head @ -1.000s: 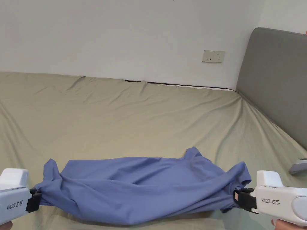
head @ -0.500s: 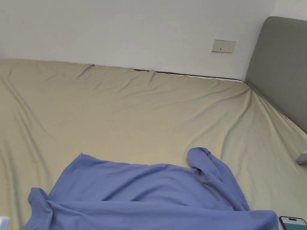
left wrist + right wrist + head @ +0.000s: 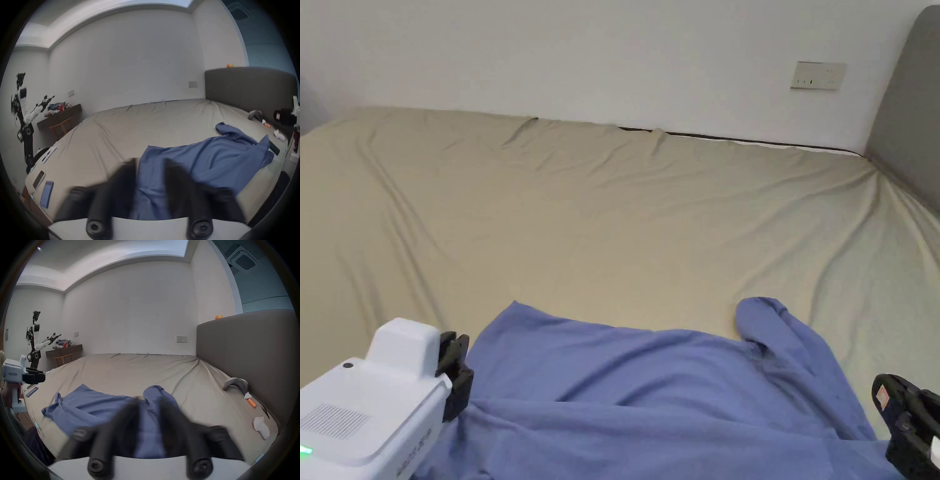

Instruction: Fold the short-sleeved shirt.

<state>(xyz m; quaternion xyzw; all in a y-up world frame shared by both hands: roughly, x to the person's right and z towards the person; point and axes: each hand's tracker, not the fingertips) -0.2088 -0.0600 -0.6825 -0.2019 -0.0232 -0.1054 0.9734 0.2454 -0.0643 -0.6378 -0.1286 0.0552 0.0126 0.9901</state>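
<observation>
The blue short-sleeved shirt (image 3: 650, 387) lies spread and wrinkled on the beige bed sheet (image 3: 612, 219), near the front edge. One sleeve (image 3: 765, 315) bunches up at its far right. My left gripper (image 3: 456, 369) hovers at the shirt's left end, jaws apart, holding nothing. In the left gripper view the shirt (image 3: 211, 162) shows between the blurred jaws of that gripper (image 3: 151, 164). My right gripper (image 3: 894, 412) is off the shirt's right end. Its own view shows its jaws (image 3: 149, 400) apart over the shirt (image 3: 90, 407), with the left gripper (image 3: 41, 376) raised above the bed.
A grey headboard (image 3: 909, 106) bounds the bed on the right. Near it lie a grey object (image 3: 235, 382), an orange item (image 3: 251, 404) and white tissue (image 3: 261, 428). Phones (image 3: 46, 193) rest by the left edge. A robot (image 3: 34, 344) and desk (image 3: 65, 350) stand at the far left.
A second ago both grippers held the shirt's ends stretched above the bed. Now the shirt lies on the sheet, farther in, and both grippers have let go. The head camera has panned left.
</observation>
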